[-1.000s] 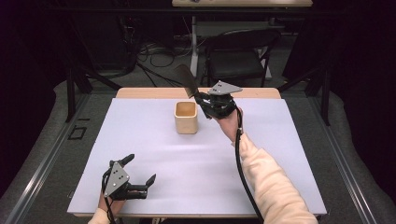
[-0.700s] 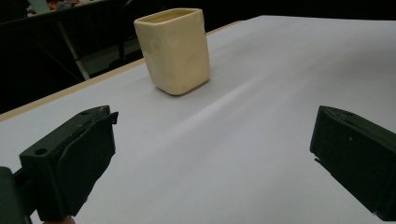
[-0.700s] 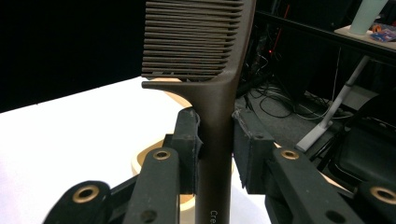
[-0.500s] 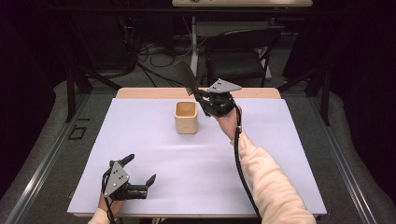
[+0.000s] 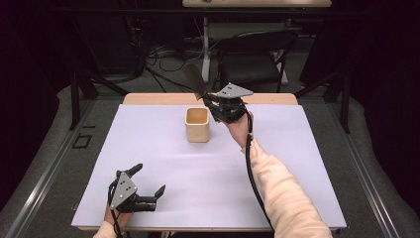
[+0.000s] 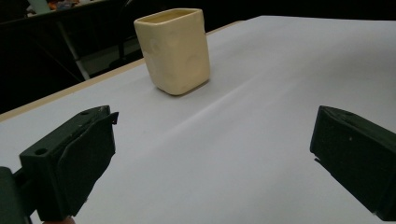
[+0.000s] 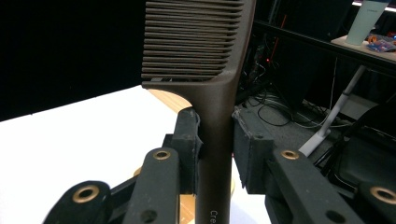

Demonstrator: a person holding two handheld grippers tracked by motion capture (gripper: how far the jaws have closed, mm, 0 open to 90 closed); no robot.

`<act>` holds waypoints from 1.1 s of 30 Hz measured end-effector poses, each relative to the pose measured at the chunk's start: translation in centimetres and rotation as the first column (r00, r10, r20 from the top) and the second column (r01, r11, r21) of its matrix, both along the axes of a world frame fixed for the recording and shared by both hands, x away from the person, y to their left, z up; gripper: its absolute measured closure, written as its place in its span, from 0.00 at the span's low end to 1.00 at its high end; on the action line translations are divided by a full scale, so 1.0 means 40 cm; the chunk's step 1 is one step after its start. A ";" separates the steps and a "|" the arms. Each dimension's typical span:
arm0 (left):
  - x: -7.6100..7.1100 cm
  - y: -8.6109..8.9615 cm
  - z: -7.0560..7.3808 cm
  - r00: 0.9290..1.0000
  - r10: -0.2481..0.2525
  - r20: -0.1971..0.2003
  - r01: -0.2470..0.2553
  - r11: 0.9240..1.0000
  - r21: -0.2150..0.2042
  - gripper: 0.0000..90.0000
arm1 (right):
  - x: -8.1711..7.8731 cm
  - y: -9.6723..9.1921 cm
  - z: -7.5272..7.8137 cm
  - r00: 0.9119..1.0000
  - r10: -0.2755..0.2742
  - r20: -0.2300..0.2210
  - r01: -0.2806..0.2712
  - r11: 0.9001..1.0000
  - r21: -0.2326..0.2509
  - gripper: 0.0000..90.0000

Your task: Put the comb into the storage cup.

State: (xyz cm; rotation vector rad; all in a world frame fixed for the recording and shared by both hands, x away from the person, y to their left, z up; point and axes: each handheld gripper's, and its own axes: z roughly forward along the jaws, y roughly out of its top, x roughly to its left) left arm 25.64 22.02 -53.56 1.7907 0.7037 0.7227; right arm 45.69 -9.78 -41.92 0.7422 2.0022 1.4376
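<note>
Cup (image 5: 197, 125) just beside raised comb (image 5: 194, 81)

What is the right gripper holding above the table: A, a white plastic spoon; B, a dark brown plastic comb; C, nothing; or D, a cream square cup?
B: the right gripper has its jaws shut on the handle of the dark brown plastic comb, teeth up, while the cream square cup stands apart on the table.

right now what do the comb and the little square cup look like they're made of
Comb: probably moulded plastic, dark brown and matte, judging by its even, fine teeth and the letters moulded into the handle. Cup: cream, smooth with a dull sheen, rounded corners and shallow dimples in its walls; it could be glazed ceramic or plastic, the look leaves that open.
</note>
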 end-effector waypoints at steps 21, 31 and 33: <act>0.000 0.001 0.000 1.000 0.000 -0.001 0.000 1.000 -0.002 0.00 | 0.011 0.023 0.003 1.000 0.011 0.028 -0.012 1.000 0.018 0.80; 0.000 0.001 0.000 1.000 0.000 -0.002 0.000 1.000 0.001 0.00 | 0.016 0.030 0.002 0.999 0.017 0.045 -0.018 0.999 0.026 0.80; 0.000 0.001 0.000 1.000 0.001 -0.002 -0.001 1.000 0.000 0.00 | 0.016 0.031 0.002 0.999 0.017 0.049 -0.018 0.999 0.028 0.80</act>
